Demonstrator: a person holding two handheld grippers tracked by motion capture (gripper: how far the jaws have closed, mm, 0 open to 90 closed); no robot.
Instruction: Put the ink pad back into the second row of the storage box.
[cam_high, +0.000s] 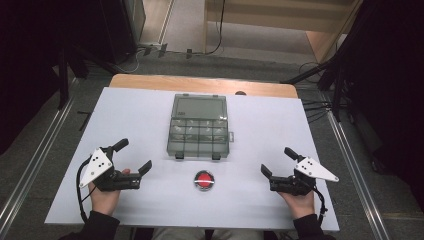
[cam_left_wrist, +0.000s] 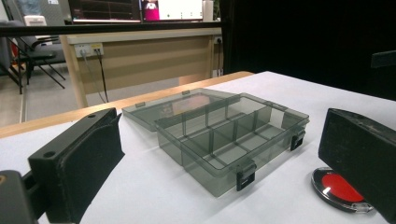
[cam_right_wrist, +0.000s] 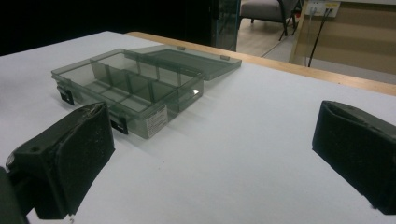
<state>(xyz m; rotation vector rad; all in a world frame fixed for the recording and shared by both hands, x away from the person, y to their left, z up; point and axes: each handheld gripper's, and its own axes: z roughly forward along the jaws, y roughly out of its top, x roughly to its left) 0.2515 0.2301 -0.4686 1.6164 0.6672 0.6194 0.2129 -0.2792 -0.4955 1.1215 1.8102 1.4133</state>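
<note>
Smoky grey plastic organiser box (cam_high: 200, 132) sits mid-desk (cam_high: 280, 120) with its lid flat open behind it. A red disc (cam_high: 204, 180) lies just in front of the box. The left gripper (cam_high: 134, 157) and right gripper (cam_high: 279, 160) flank the disc, well apart from the box, both with jaws apart and empty. The low, glossy disc could skid off the pads, and a careless reach might knock the light box askew.
</note>
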